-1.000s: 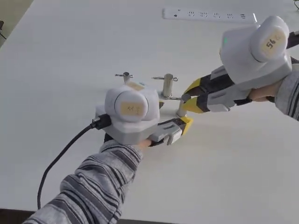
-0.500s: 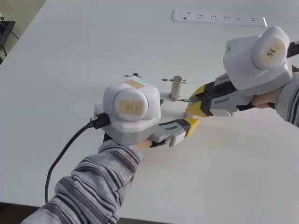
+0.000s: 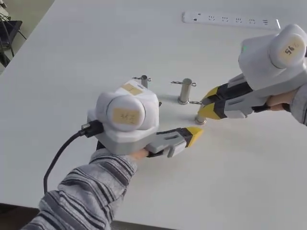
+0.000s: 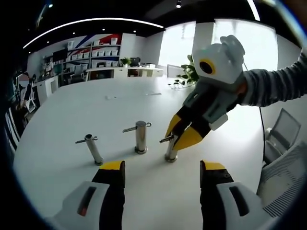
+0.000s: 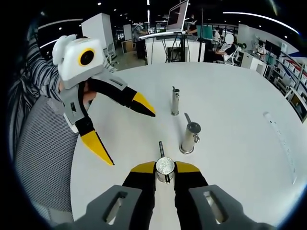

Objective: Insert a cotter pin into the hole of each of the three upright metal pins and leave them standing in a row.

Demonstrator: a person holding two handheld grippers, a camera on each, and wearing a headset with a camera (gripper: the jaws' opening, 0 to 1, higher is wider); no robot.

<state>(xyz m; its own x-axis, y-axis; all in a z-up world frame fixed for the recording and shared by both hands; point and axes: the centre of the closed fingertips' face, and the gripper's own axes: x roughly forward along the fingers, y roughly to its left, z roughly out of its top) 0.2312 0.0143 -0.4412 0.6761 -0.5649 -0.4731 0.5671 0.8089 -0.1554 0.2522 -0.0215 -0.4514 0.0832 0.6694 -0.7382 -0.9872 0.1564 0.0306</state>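
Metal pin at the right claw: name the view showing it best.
Right gripper view: the metal pin stands between the right claw's jaws, its cotter pin poking forward. Left gripper view shows its lower shaft; head view its base.

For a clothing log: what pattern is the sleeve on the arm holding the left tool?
The person's sleeve is grey with darker stripes, clearest in the head view.
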